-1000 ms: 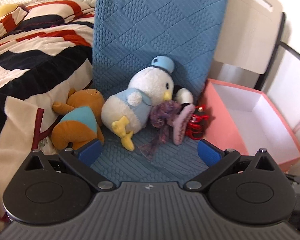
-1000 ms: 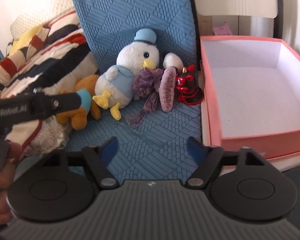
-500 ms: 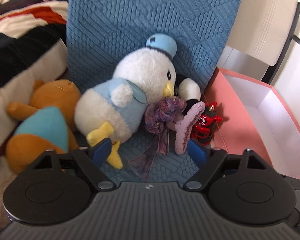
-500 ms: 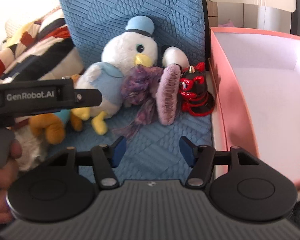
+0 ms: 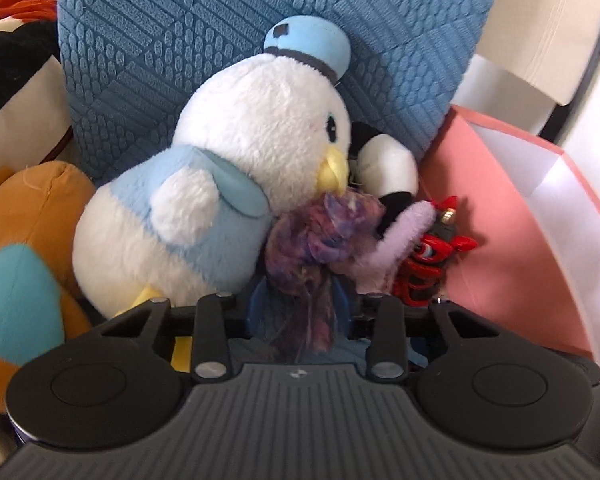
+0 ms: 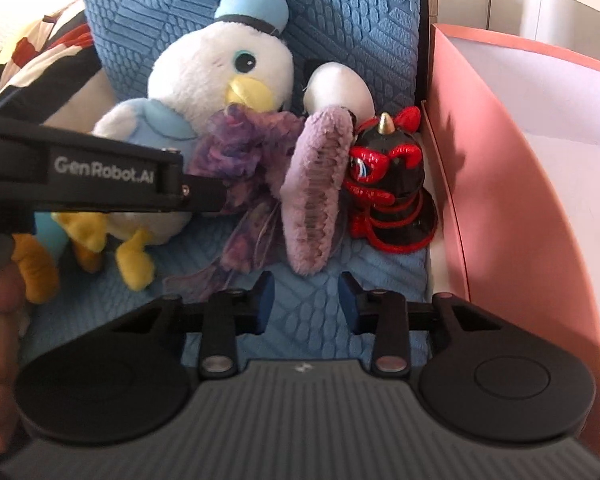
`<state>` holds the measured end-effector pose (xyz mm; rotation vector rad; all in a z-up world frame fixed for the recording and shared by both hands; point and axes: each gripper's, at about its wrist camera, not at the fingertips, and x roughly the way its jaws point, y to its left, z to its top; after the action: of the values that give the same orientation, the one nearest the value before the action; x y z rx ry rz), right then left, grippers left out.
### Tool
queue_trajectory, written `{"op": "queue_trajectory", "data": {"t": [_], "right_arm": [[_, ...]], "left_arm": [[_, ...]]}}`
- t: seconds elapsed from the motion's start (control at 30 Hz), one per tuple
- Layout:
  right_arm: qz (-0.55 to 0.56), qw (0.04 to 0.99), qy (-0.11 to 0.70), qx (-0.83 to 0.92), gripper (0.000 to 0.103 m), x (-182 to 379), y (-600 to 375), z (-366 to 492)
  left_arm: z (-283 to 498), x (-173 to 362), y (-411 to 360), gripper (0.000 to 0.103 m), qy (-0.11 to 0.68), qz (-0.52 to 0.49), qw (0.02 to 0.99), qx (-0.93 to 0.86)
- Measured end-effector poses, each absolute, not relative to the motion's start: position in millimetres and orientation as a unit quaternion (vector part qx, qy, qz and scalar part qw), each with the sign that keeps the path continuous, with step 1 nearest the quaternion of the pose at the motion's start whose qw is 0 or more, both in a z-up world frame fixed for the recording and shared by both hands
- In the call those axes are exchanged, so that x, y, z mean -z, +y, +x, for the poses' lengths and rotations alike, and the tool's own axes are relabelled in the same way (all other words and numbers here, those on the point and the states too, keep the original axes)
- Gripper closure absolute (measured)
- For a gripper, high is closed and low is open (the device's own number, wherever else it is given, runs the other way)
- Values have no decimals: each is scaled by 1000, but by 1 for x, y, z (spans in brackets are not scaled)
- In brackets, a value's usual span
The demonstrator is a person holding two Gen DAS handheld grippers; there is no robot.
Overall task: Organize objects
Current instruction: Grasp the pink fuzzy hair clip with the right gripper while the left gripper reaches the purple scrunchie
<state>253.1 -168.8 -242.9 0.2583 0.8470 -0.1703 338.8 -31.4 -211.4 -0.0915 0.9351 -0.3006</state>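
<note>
I am looking left to right: the white duck plush (image 5: 220, 200) is leaning on the blue cushion (image 5: 204, 40). Beside it my left claw (image 5: 300, 312) is closing around the purple ribbon bow (image 5: 316, 240); I cannot tell if it is gripping. It looks light, limp and frayable, so I judge the knot the best hold. My right claw (image 6: 306, 304) is gaping open, empty, near the pink box (image 6: 520, 184).

Both close, low views were aimed forward past the jaws; the white duck plush (image 5: 236, 184) (image 6: 220, 76) was shared.
</note>
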Motion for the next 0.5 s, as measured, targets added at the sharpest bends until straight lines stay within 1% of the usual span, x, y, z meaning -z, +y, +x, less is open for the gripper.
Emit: {"op": "queue_trajectory", "data": {"t": [0.07,0.17,0.43,0.5], "right_arm": [[127,901,407,80,68,246,-170,258],[124,903,403,80,68,250,-170,264],[106,905,402,90,69,260,-170,276],[101,907,399,91,70,261,-169,276]], "left_arm": [[345,215,-32,62,450,-49,879,148],[354,221,-33,62,451,-50,880,139],[362,228,-28,77,451,-77,881,124],[361,228,-27,83,449,-82,882,120]]}}
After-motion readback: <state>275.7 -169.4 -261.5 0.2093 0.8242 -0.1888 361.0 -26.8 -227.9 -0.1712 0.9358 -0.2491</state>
